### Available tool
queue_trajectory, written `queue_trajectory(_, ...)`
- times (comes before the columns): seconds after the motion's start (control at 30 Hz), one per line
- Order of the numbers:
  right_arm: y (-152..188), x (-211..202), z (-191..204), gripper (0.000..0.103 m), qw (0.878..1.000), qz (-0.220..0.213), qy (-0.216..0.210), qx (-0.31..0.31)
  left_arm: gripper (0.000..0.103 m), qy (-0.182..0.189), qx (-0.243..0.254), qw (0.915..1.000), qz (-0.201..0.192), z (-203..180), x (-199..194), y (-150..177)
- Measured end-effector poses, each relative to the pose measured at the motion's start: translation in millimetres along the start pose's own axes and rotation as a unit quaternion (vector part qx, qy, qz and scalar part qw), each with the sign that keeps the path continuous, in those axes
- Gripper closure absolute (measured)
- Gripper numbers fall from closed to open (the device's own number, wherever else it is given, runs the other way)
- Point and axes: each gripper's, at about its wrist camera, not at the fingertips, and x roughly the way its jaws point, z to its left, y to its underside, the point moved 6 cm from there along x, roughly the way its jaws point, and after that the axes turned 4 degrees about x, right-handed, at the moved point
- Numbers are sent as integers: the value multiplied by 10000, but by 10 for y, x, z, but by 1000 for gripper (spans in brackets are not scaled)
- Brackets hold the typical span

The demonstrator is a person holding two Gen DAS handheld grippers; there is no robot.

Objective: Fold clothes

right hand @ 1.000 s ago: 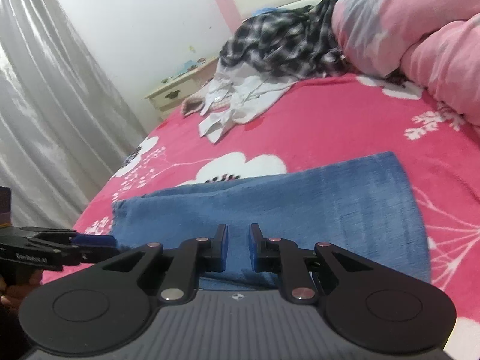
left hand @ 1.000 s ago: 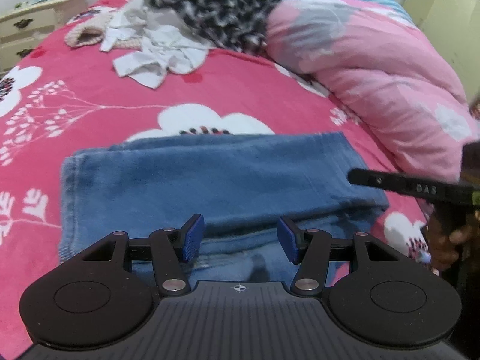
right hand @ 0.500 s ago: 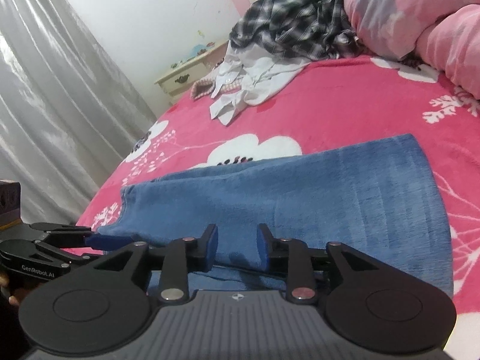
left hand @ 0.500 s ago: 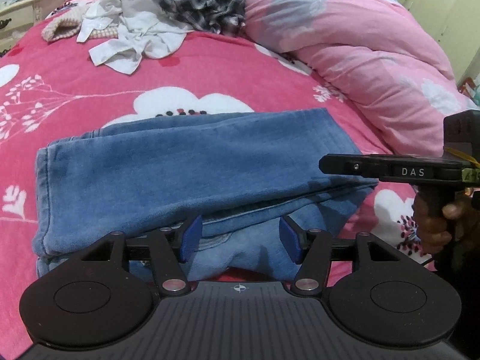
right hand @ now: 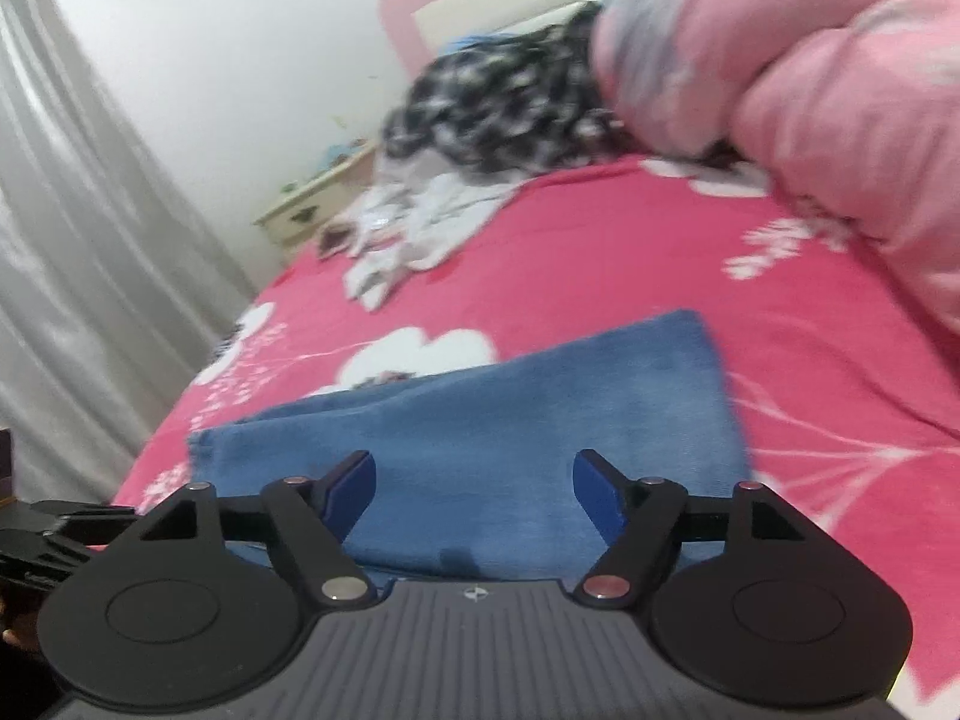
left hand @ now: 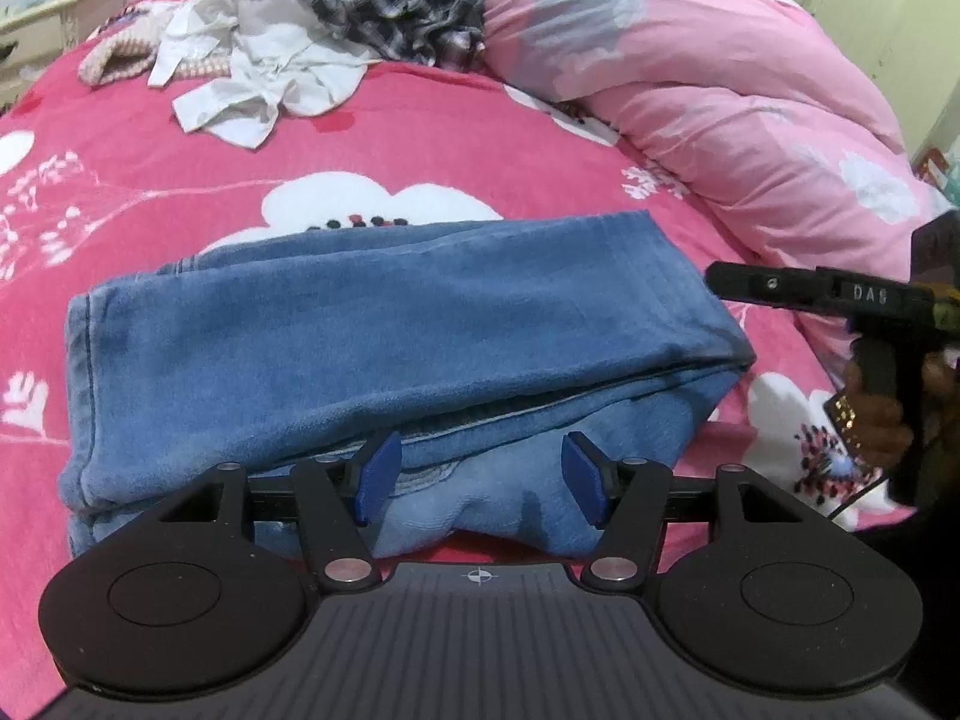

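Observation:
Folded blue jeans (left hand: 384,348) lie flat on the pink flowered bedspread (left hand: 150,180); they also show in the right wrist view (right hand: 510,456). My left gripper (left hand: 477,477) is open and empty, just above the near edge of the jeans. My right gripper (right hand: 474,489) is open and empty over the jeans' near edge; it shows in the left wrist view (left hand: 720,282) at the jeans' right end. The right wrist view is blurred.
A white shirt (left hand: 264,78) and a black-and-white checked garment (left hand: 384,0) lie heaped at the head of the bed. A pink duvet (left hand: 750,108) fills the right side. A cream nightstand (left hand: 54,24) stands at the far left, grey curtains (right hand: 78,240) beyond.
My right gripper has opened wide from nearly shut and let go of the jeans. My left gripper has stayed open and pulled back toward the jeans' near edge.

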Motion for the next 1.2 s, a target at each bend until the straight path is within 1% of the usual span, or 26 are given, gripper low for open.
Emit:
queue_trajectory(0.03, -6, -52, -68, 28, 9999, -11, 16, 103, 43, 12, 95, 10000, -5, -19, 1, 3)
queue_trajectory(0.1, 13, -136, -159, 28, 9991, 44, -171, 378, 43, 111, 278, 9995, 20, -78, 18, 7)
queue_trajectory(0.13, 44, -153, -168, 30, 9985, 120, -289, 454, 43, 178, 396, 9991, 37, -120, 31, 10)
queue_trajectory(0.2, 139, -158, -147, 38, 9966, 416, -486, 512, 43, 312, 631, 9975, 70, -206, 55, 15)
queue_trajectory(0.27, 267, -94, -104, 44, 9918, 861, -691, 640, 43, 442, 876, 9951, 103, -308, 86, 31)
queue_trajectory(0.3, 351, -34, -75, 46, 9866, 1176, -838, 754, 43, 488, 977, 9939, 122, -354, 106, 43)
queue_trajectory(0.33, 419, 24, -50, 49, 9815, 1425, -955, 853, 43, 531, 1073, 9927, 147, -398, 131, 55)
queue_trajectory(0.37, 481, 81, -28, 50, 9762, 1648, -1042, 945, 43, 563, 1153, 9916, 167, -435, 151, 69)
queue_trajectory(0.43, 588, 220, -9, 53, 9666, 2066, -1072, 1077, 43, 592, 1274, 9899, 179, -487, 180, 96)
queue_trajectory(0.5, 653, 357, -37, 60, 9598, 2315, -1011, 1222, 43, 646, 1351, 9885, 210, -525, 207, 126)
queue_trajectory(0.53, 676, 413, -52, 70, 9549, 2401, -1093, 1361, 43, 667, 1376, 9880, 228, -539, 218, 139)
queue_trajectory(0.57, 689, 463, -78, 78, 9496, 2459, -1166, 1554, 43, 676, 1411, 9874, 241, -554, 225, 150)
queue_trajectory(0.6, 696, 501, -99, 81, 9466, 2490, -1187, 1671, 43, 679, 1455, 9867, 248, -569, 229, 156)
queue_trajectory(0.63, 701, 525, -109, 88, 9455, 2500, -1199, 1711, 44, 688, 1497, 9860, 255, -585, 233, 161)
queue_trajectory(0.67, 687, 537, -115, 92, 9460, 2458, -1202, 1739, 44, 697, 1541, 9852, 259, -600, 240, 162)
queue_trajectory(0.77, 616, 524, -131, 98, 9441, 2317, -1367, 1906, 44, 705, 1681, 9829, 257, -644, 280, 153)
queue_trajectory(0.93, 492, 471, -176, 100, 9356, 2059, -1681, 2323, 47, 643, 1912, 9792, 232, -719, 403, 86)
queue_trajectory(1.03, 451, 481, -212, 100, 9285, 1951, -1814, 2589, 51, 526, 2048, 9772, 207, -751, 471, 43)
queue_trajectory(1.07, 444, 496, -222, 100, 9264, 1920, -1845, 2662, 55, 492, 2056, 9772, 202, -754, 489, 26)
queue_trajectory(1.1, 441, 522, -234, 100, 9241, 1892, -1875, 2741, 58, 456, 2031, 9779, 194, -748, 504, 6)
queue_trajectory(1.13, 433, 542, -244, 100, 9219, 1866, -1903, 2814, 58, 430, 1963, 9794, 183, -731, 514, -18)
queue_trajectory(1.2, 412, 564, -278, 100, 9142, 1812, -2012, 3017, 60, 469, 1712, 9839, 181, -675, 524, -73)
